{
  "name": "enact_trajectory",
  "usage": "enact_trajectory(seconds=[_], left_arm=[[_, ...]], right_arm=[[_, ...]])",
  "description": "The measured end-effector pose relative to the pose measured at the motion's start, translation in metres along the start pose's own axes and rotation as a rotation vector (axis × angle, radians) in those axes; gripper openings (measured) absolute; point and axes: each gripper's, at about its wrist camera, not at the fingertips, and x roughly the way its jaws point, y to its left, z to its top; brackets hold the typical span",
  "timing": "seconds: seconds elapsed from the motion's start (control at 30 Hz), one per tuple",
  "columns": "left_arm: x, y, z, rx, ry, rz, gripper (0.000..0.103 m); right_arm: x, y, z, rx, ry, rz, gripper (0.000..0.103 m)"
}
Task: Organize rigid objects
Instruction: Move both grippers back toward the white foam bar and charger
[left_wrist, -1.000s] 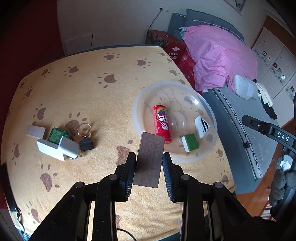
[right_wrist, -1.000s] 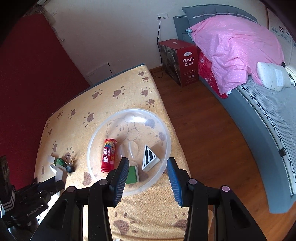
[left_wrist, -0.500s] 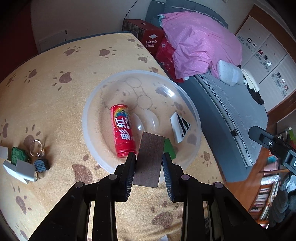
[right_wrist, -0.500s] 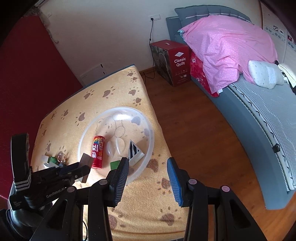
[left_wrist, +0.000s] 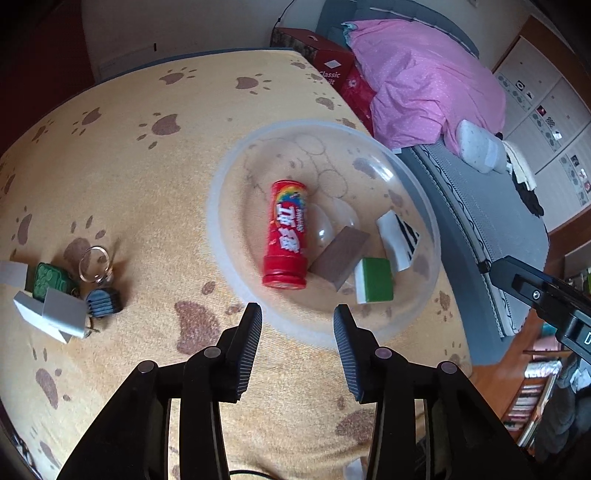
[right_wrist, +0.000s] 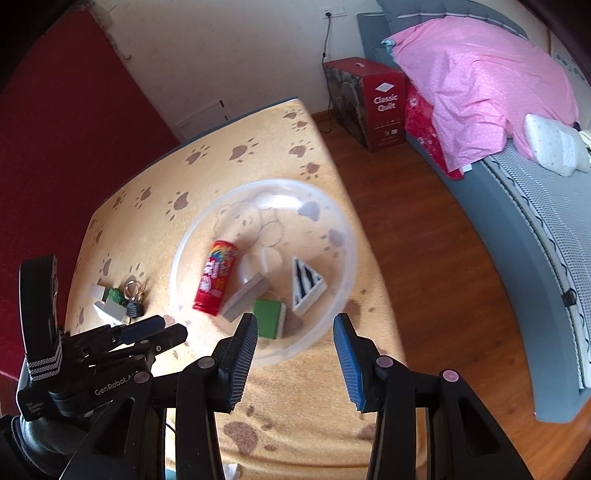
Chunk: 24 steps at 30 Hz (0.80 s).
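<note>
Jaws of the left gripper (left_wrist: 297, 314) are opening with nothing between them, just short of the near rim of the clear plastic bowl (left_wrist: 236, 291). The right gripper (right_wrist: 295, 326) is parted about as far and holds nothing; it hangs over the bowl's near edge.

Inside the bowl, nearest the grippers, a green-and-white block (left_wrist: 373, 280) lies flat. Just beside it a brown block (left_wrist: 338, 256) leans tilted; it looks to be touching both the green block and the red candy tube (left_wrist: 286, 236), though motion blur makes the contact hard to confirm. The tube lies on its side, cap toward the near rim. To the right a white wedge with black stripes (left_wrist: 397, 238) rests against the bowl's wall.

Well apart to the left, outside the bowl, a small cluster sits on the orange paw-print cloth (left_wrist: 147, 177): a white charger plug (left_wrist: 55, 314), a dark key fob (left_wrist: 105, 301) with a metal ring (left_wrist: 94, 258), a green tile (left_wrist: 50, 278), and a white block (left_wrist: 13, 273) at the frame's edge.

Beyond the table stand a red "Classic Quilt" box (right_wrist: 380, 101) and a grey bed with a pink duvet (right_wrist: 484, 85).
</note>
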Motion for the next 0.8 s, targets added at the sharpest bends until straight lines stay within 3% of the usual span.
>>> enact_trajectory(seconds=[0.17,0.8], left_arm=[[-0.013,0.036,-0.009,-0.086,-0.018,0.050,0.055],[-0.055,0.166,-0.046,-0.398,-0.047,0.149,0.062]], right_arm=[[0.015,0.026,-0.002,-0.045,0.034,0.034,0.046],[0.052,0.108,-0.014,-0.152,0.134,0.109,0.048]])
